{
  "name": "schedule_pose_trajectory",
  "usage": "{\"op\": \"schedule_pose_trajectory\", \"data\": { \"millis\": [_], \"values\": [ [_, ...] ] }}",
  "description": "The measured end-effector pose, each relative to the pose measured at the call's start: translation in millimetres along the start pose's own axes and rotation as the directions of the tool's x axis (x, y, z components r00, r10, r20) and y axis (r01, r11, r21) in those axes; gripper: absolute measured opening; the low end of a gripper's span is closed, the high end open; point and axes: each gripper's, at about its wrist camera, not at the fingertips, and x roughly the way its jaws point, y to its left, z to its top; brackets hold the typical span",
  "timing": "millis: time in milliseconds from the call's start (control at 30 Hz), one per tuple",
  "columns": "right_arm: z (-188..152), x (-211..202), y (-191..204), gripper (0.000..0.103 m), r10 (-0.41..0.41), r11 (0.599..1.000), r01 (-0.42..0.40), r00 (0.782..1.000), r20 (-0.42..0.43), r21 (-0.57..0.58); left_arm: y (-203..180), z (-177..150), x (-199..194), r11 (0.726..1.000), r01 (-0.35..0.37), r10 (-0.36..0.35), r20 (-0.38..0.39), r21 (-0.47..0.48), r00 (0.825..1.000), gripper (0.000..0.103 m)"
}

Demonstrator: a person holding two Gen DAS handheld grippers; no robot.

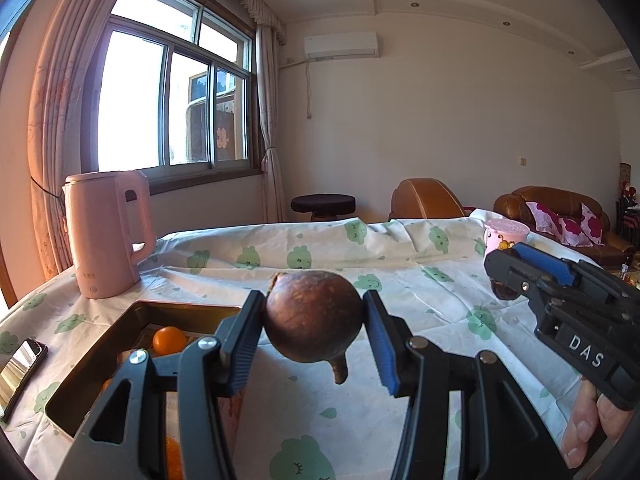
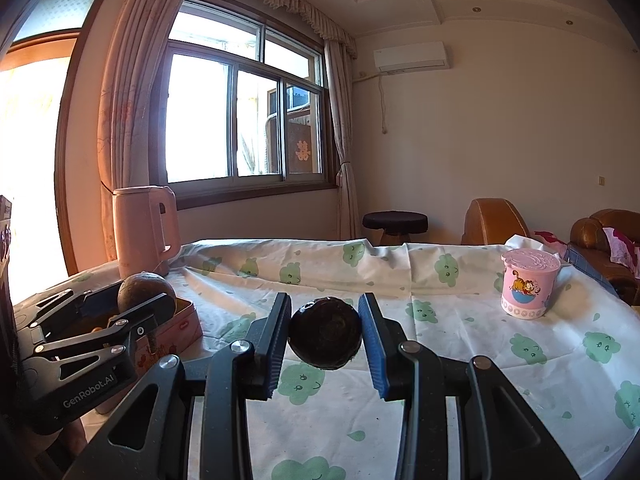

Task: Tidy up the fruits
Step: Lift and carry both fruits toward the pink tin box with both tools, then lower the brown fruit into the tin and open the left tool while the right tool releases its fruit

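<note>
In the left wrist view, the left gripper was closed on a brown fruit, held above the surface just right of the tin box holding an orange fruit; it should swing fully over the box and lower before letting go. In the right wrist view, the right gripper clamped a dark round fruit well right of that box, and would best wait its turn.

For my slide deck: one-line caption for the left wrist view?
Left gripper clamps a brown fruit above the tin box holding an orange.
</note>
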Motion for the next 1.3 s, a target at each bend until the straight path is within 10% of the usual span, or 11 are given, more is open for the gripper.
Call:
{"op": "schedule_pose_trajectory", "data": {
  "millis": [1300],
  "values": [
    [15,17,76,0.037,0.144,0.986,-0.144,0.990,-0.006,-0.080,67,-6,-13,0.991,-0.107,0.104,-0.048,-0.078,0.993,0.052]
  ]
}}
